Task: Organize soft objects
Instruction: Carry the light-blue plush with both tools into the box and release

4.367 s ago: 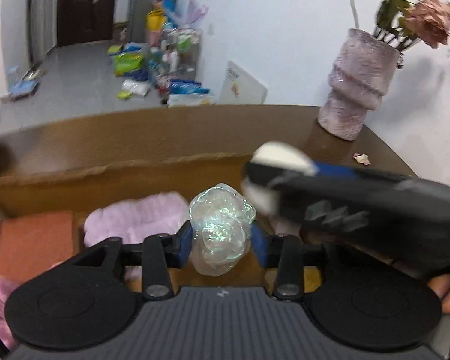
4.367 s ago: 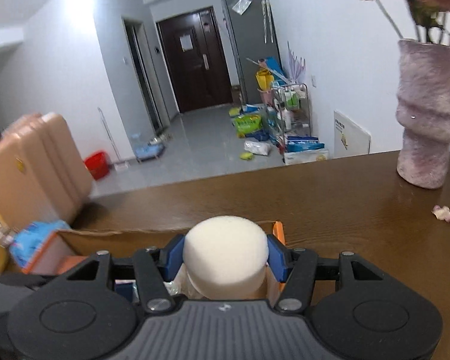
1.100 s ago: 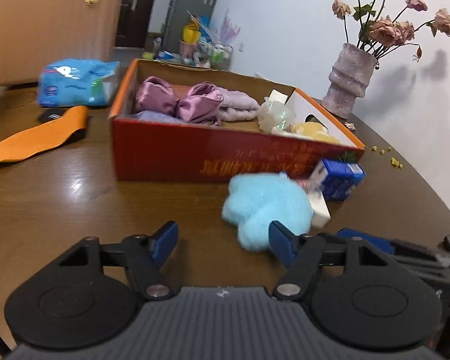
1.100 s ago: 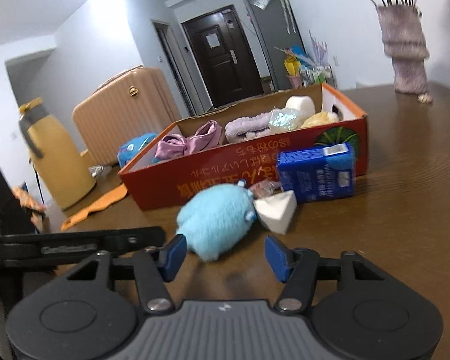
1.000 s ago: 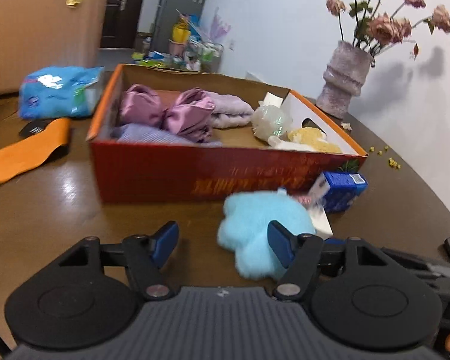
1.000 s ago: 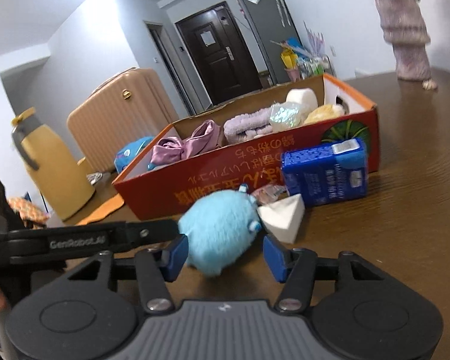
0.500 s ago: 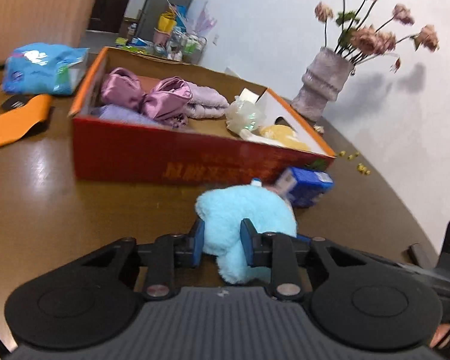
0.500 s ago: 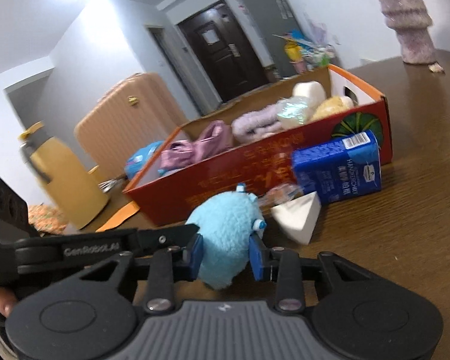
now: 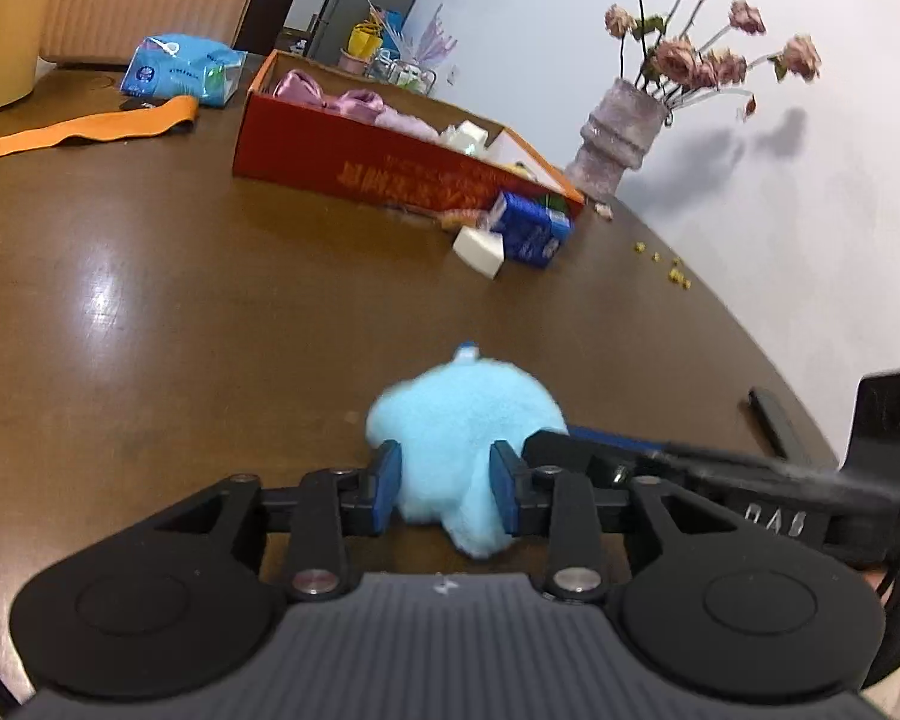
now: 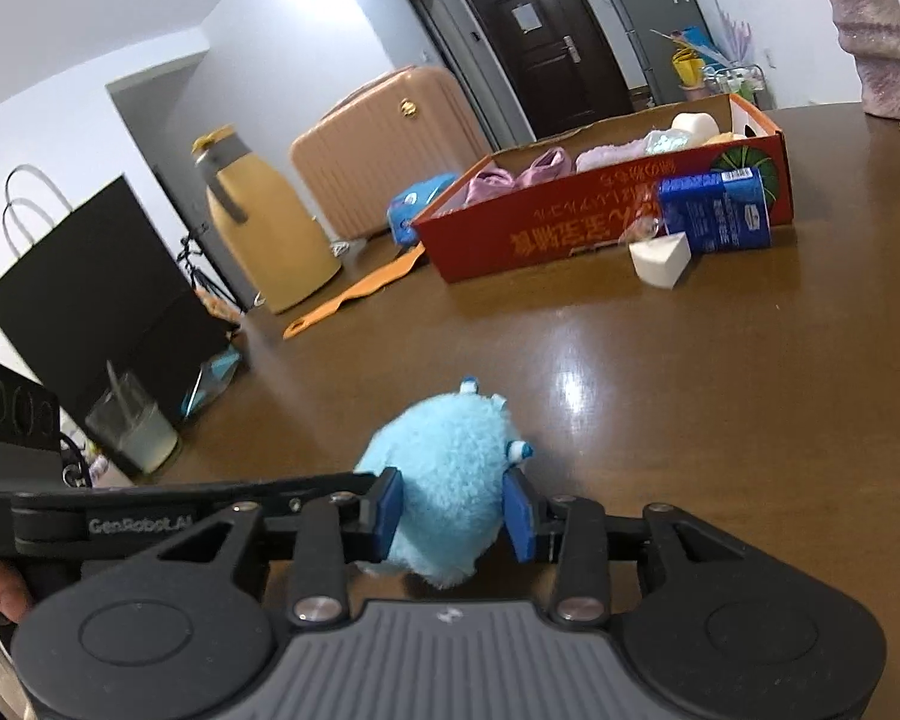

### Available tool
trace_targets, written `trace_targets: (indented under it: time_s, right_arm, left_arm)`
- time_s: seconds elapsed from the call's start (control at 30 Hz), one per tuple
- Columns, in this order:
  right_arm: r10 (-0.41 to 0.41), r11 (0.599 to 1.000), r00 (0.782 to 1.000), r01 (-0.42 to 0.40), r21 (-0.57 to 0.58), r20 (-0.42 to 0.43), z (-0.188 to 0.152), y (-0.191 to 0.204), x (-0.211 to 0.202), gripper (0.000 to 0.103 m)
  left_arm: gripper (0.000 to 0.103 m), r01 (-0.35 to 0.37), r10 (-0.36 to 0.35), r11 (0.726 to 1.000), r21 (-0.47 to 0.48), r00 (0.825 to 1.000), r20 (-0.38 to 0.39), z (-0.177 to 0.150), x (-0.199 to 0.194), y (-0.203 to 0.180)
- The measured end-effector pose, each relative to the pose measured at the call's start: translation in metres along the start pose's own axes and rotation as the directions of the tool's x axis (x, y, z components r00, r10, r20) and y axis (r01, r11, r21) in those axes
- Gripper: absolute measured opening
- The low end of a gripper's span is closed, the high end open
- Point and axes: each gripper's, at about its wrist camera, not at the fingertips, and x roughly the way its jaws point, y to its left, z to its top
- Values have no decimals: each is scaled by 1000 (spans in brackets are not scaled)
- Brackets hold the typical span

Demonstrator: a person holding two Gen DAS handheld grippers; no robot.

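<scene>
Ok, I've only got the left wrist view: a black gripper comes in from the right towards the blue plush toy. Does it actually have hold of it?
Observer: Yes. The right wrist view shows the right gripper with a blue pad pressed into the fur on each side of the blue plush toy, though its jaws have just been opening a little.
Operator: Anything off to the left that I can't see?
Observer: A black paper bag with wire handles stands there.
Operator: Anything breakable nearby?
Observer: A glass of cloudy liquid sits just in front of that bag.

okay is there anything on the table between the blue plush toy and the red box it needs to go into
Mostly bare table. Only a white sponge wedge and a blue carton sit against the front wall of the red box, towards one end.
</scene>
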Motion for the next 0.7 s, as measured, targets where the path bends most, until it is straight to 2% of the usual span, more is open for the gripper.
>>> trace_targets:
  time_s: [0.13, 0.3, 0.37, 0.43, 0.53, 0.63, 0.7]
  right_arm:
    - [-23, 1000, 1000, 23, 18, 9, -9, -4, -5, 42]
    - [-33, 998, 999, 32, 57, 12, -10, -9, 2, 42]
    - [-21, 997, 1000, 20, 78, 11, -12, -11, 4, 41]
    - [-1, 996, 1000, 0, 87, 8, -13, -11, 5, 33]
    - [8, 996, 1000, -10, 88, 15, -10, -12, 6, 31]
    - [15, 997, 999, -18, 77, 41, 5, -13, 5, 30]
    - [17, 998, 997, -22, 62, 76, 26, -14, 5, 30]
  left_arm:
    - [42, -6, 6, 999, -43, 1000, 8, -2, -3, 8]
    - [44, 22, -22, 996, -87, 1000, -3, 4, 9, 15]
    - [43, 52, -54, 994, -98, 998, -15, 4, 13, 17]
    - [35, 75, -78, 992, -106, 997, -24, 4, 17, 17]
    - [31, 71, -73, 990, -124, 997, -9, 9, 18, 19]
    - [31, 90, -87, 990, -105, 996, 32, 31, 19, 15]
    - [31, 102, -97, 992, -71, 993, 70, 58, 23, 9]
